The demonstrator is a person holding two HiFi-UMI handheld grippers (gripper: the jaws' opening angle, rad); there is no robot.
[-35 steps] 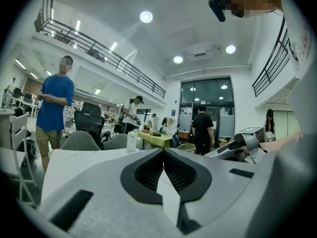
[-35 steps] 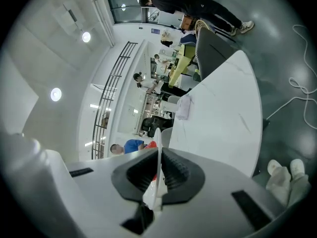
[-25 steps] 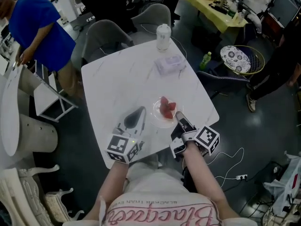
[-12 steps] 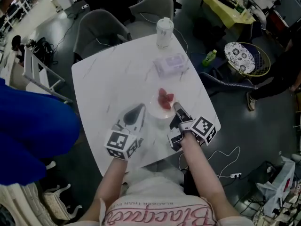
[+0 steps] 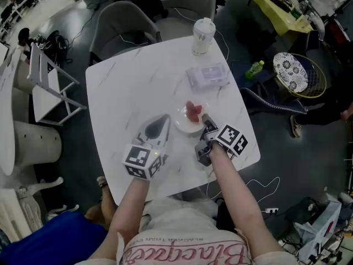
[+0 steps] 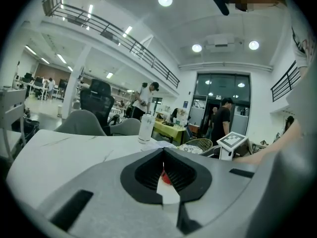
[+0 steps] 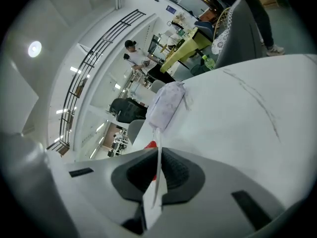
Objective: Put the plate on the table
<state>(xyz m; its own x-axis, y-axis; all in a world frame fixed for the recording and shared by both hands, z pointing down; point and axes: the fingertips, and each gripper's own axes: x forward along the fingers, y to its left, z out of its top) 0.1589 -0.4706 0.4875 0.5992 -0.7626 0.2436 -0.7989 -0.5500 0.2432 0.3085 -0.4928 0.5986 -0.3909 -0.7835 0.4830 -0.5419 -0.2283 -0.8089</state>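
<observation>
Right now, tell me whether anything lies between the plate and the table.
Nothing visible does. The plate, its rim in the right gripper, is over bare table; the packet and cup stand farther back.

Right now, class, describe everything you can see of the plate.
The plate is small, round, white and glossy, perhaps ceramic. Red food pieces lie on it. It is over the near right part of the white marble table; whether it rests there or is just above it is unclear. The right gripper is clamped on its thin rim.

White plate (image 5: 182, 127) bears red pieces (image 5: 193, 111) on a white, grey-veined table (image 5: 127, 87); chairs (image 5: 118, 29) are grey.
</observation>
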